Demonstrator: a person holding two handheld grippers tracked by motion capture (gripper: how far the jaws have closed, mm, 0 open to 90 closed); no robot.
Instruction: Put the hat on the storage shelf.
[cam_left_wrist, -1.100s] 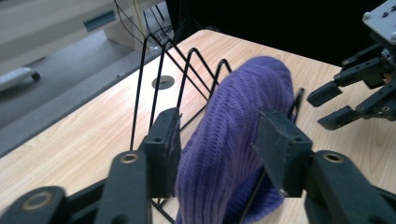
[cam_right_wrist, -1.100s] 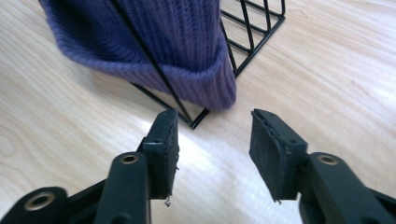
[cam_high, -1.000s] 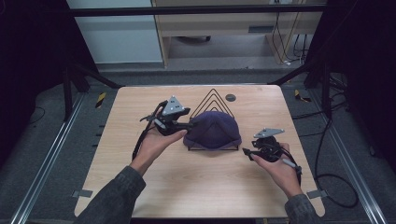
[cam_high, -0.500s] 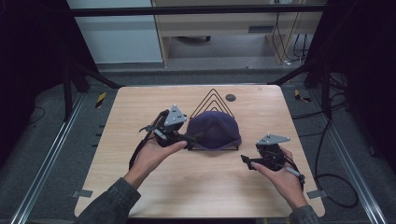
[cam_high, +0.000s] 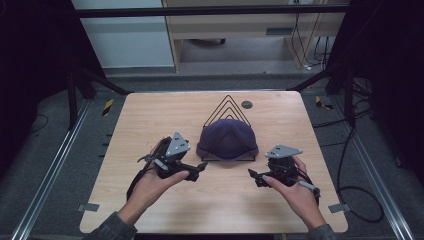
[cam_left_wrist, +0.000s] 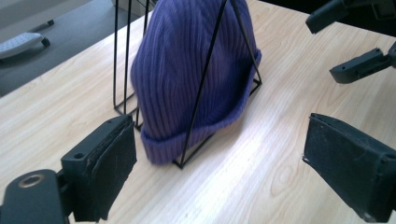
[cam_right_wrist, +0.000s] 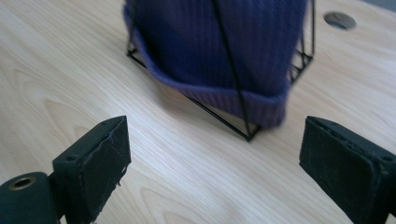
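**Handling the knit beanie on the wire stand**

The purple ribbed knit beanie sits draped on a black triangular wire stand at the centre of the light wooden table. It appears soft, light and floppy, and likely to snag on the wires. The folded brim, low against the stand's base, seems the firmest hold. The left gripper hovers left of the stand, jaws spread, empty. The right gripper hovers right of it, jaws likewise spread.

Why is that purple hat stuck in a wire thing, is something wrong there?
Nothing looks damaged or spilled. The purple beanie sits among the bars of a black wire rack, one bar crossing its front. Both grippers, left and right, are open and apart from it.
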